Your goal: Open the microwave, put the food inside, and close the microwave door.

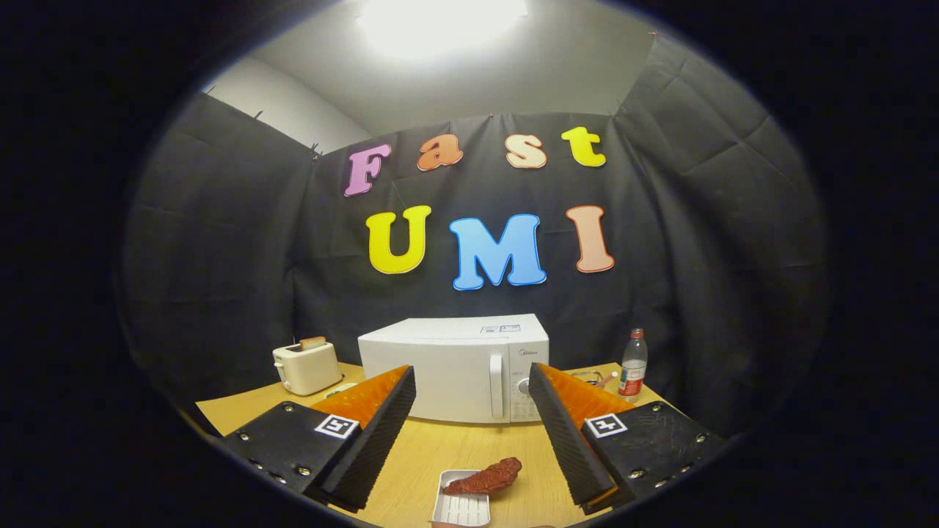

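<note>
Step 1, door not yet opened: microwave (455, 367) shut, gripper (472, 392) fingers spread wide, empty. Food (484, 478), prob. meat, on tray (462, 508) between them. Next: hook the handle (497, 385).

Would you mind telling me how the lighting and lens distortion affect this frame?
Gripper view: a ceiling light blows out to white glare; fisheye bending curves the table edge; the white microwave, door closed, and the food on its tray look sharp; the claw is open.
</note>
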Demonstrator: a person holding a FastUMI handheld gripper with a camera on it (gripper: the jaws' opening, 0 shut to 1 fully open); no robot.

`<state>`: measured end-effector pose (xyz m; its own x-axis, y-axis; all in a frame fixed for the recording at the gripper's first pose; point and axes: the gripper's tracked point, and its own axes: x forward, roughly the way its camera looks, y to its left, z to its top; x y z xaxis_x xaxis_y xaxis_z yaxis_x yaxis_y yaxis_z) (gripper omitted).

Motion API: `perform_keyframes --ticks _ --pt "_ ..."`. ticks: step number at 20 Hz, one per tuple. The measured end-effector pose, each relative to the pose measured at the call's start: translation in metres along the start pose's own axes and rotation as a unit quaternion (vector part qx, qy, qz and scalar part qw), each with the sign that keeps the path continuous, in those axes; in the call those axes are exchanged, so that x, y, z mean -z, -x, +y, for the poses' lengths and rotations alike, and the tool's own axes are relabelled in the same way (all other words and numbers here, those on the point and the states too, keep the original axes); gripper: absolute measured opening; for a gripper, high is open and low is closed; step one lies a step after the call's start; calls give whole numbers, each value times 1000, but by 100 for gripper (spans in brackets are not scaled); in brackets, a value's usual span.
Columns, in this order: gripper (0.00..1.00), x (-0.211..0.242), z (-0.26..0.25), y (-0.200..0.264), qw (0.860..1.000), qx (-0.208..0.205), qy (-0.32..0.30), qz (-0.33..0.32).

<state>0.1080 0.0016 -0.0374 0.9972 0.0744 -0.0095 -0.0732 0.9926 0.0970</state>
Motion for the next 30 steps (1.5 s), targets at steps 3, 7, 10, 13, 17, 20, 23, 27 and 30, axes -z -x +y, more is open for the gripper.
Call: perform_keyframes --ticks 3,7,10,13,17,20,23,27,30 --pt "96 13 -12 -39 1000 2 -22 5" --pt "93 29 -25 -83 1000 12 -22 8" --pt "93 47 -27 -116 999 20 -13 22" --pt "93 64 -31 -144 999 28 -9 34" --pt "93 88 -33 -184 998 43 -8 55" --pt "93 106 -41 -210 995 66 -9 71" --pt "93 129 -39 -228 993 72 -12 91" --pt "85 145 -44 -246 992 84 -2 99" --pt "65 146 -58 -253 990 108 10 91"
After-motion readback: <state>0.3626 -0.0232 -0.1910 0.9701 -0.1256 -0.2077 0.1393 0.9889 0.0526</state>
